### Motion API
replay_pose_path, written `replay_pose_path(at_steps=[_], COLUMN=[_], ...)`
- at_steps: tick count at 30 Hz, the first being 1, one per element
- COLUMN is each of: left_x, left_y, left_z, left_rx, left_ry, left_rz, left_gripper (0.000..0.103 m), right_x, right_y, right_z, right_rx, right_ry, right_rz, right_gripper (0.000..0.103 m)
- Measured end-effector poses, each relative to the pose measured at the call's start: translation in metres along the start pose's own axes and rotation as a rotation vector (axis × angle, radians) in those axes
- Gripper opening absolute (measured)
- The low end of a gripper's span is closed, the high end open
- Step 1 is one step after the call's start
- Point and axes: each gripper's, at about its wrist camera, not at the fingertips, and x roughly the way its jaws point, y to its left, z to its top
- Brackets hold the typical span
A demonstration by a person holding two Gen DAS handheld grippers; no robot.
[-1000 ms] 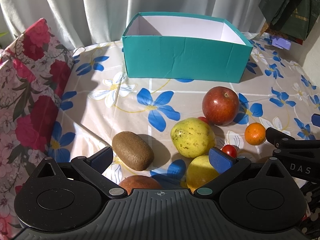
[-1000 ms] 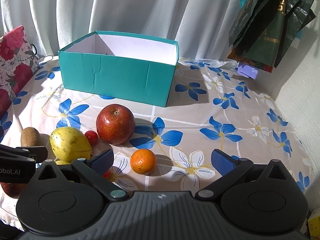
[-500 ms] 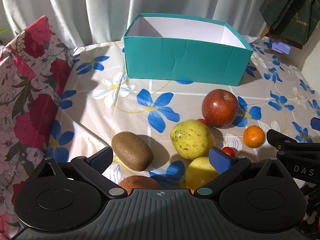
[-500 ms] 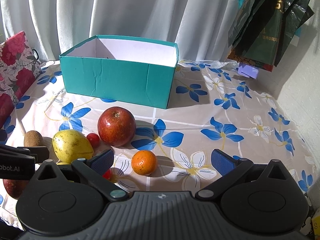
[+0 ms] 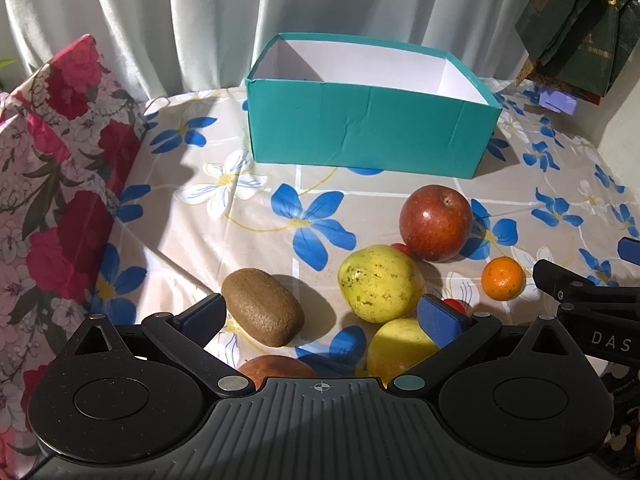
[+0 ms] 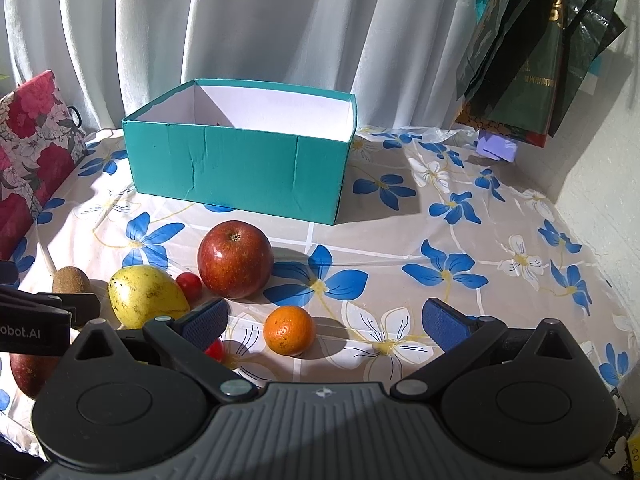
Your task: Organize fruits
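Nothing boxed yet: box [image 5: 368, 136] at 12 o'clock looks bare, all fruit on the counter [image 6: 460, 248], both grippers' [image 5: 320, 316] [image 6: 326, 318] fingers spread, holding nothing.

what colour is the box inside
White inside the box, teal outside; clearest in the left wrist view.

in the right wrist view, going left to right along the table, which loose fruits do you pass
kiwi → yellow pear → cherry tomato → red apple → small orange
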Motion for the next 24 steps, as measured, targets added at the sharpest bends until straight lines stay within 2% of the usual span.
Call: replay_pose_path(at_steps=[5,10,16,19,22,24], left_x=[-0.008,-0.014,-0.019,-0.01,0.0,0.005], left_y=[0.012,0.018,0.022,0.019,0.018,0.02], left_z=[-0.003,-0.015,-0.035,-0.04,-0.044,-0.047], left_rx=[-0.029,0.026,0.095,0.113,0.138,0.14], left_ry=[-0.054,-0.088,-0.115,-0.073,-0.031,-0.013], left_rz=[-0.074,-0.062,-0.118,-0.131,-0.083,-0.079], left_gripper=[0.103,0.103,0.103,0.103,0.103,0.103], right_x=[0.0,0.002,0.008,0.012,0.015,0.016], right_y=[-0.004,-0.009,-0.011,-0.012,-0.016,-0.019], right_z=[-0.002,-0.005,-0.008,-0.009,-0.01,-0.011], right_rx=[0.017,0.031,0.036,0.034,0.037,0.039], right_ry=[0.003,0.019,0.045,0.062,0.076,0.083], right_rz=[-0.005,-0.004,-0.01,-0.013,-0.017,-0.023], right_gripper=[0.103,0.103,0.103,0.103,0.103,0.103])
